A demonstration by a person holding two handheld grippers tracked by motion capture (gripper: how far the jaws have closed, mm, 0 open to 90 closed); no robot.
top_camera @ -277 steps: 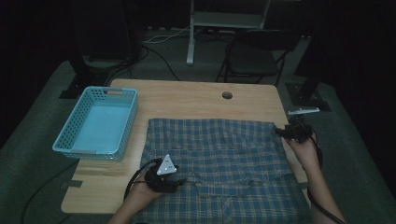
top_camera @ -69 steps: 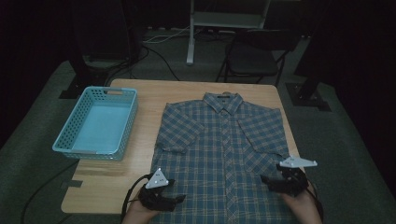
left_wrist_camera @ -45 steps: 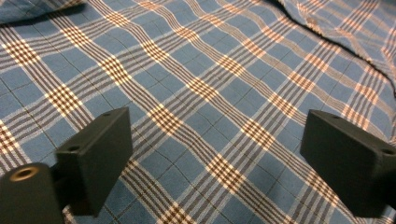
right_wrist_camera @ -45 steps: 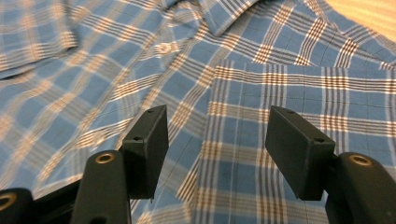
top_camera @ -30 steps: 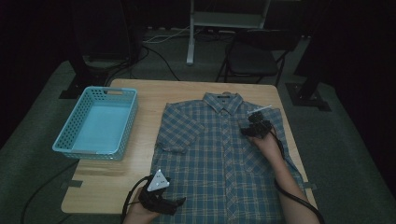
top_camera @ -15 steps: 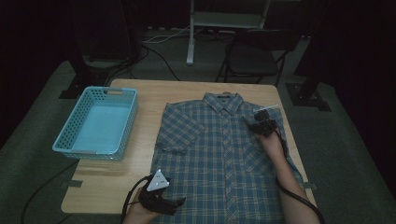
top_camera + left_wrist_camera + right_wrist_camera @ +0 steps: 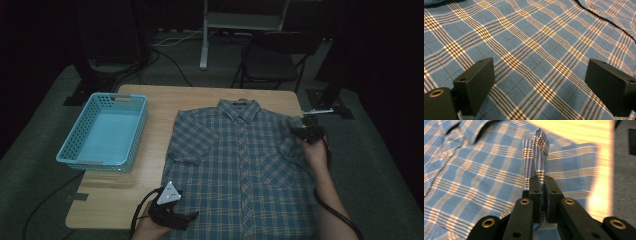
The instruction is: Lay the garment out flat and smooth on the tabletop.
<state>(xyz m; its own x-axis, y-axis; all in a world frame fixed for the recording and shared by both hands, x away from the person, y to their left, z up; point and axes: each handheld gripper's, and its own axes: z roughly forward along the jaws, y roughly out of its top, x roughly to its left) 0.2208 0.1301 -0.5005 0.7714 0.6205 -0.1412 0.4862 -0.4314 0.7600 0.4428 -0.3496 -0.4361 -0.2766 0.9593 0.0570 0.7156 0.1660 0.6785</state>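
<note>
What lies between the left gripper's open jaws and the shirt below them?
Nothing visible. The left gripper hangs open over bare plaid shirt near the hem. The right gripper is already shut on a raised fold of the sleeve.

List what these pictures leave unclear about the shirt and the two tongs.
- Shirt hem: high view, cut off by the bottom edge and partly covered by the forearms.
- Left tongs tips: left gripper view, cut off by the bottom and right edges; open over the cloth.
- Sleeve fold pinched in the right tongs: right gripper view, its lower part hidden between the jaws.
- Right tongs: high view, too small and dark.
</note>
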